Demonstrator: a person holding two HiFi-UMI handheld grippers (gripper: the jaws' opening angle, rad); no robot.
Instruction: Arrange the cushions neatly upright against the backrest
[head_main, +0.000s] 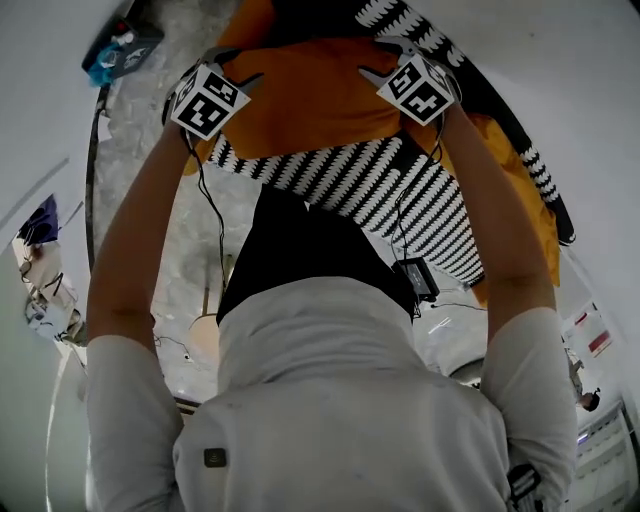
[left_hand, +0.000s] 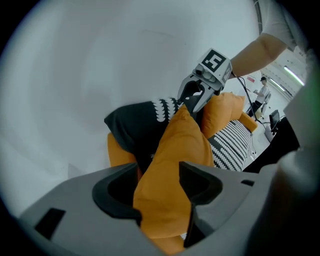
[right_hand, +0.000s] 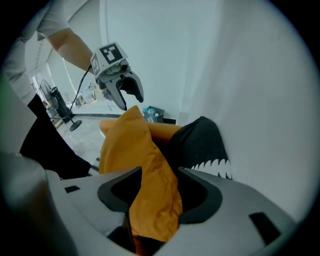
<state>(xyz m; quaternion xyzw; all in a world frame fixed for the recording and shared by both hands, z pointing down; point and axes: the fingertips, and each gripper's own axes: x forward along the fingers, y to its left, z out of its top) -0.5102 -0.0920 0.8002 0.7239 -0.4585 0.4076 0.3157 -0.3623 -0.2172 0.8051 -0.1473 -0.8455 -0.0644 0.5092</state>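
Near the person lies a black & white zigzag cloth (head_main: 390, 190). Just past it the orange cushion (head_main: 310, 100) stands on edge. L tongs (left_hand: 161, 182) & R tongs (right_hand: 159, 187) are both open, w/ its top edge in each gap, one per end. Farthest back, a dark cushion (left_hand: 132, 125) sits by the white wall (left_hand: 100, 60).

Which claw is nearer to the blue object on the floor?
Left. The left claw is at the orange cushion's end beside the blue object; the right claw is at the cushion's opposite end.
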